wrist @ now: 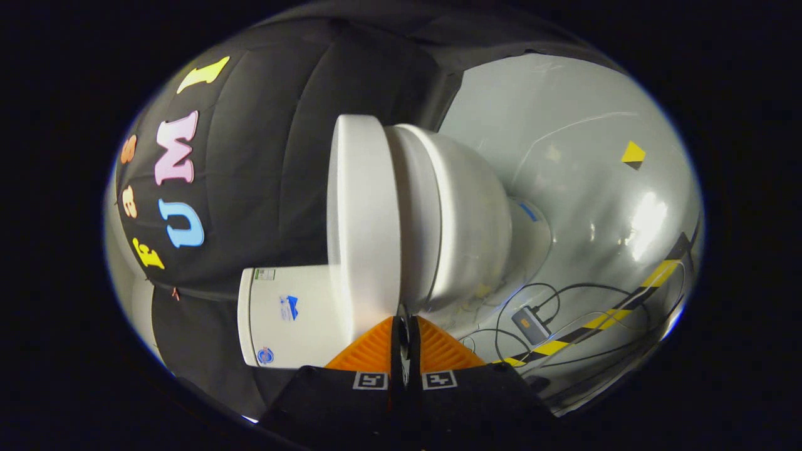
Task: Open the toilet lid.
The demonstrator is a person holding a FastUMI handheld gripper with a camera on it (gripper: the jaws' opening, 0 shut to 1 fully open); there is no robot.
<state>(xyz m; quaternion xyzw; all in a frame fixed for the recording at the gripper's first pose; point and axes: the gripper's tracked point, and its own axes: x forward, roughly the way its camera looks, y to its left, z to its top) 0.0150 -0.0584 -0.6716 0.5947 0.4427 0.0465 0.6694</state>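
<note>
Gripper (405,326) at white plastic toilet lid (363,219), lid down on bowl (463,219).
2 orange ribbed fingers (369,354) pressed together, tips at the lid's edge.

A recording booth: black cloth wall (269,188), glossy grey floor (564,188) with hazard tape (626,307), lone toilet (426,213).
</note>
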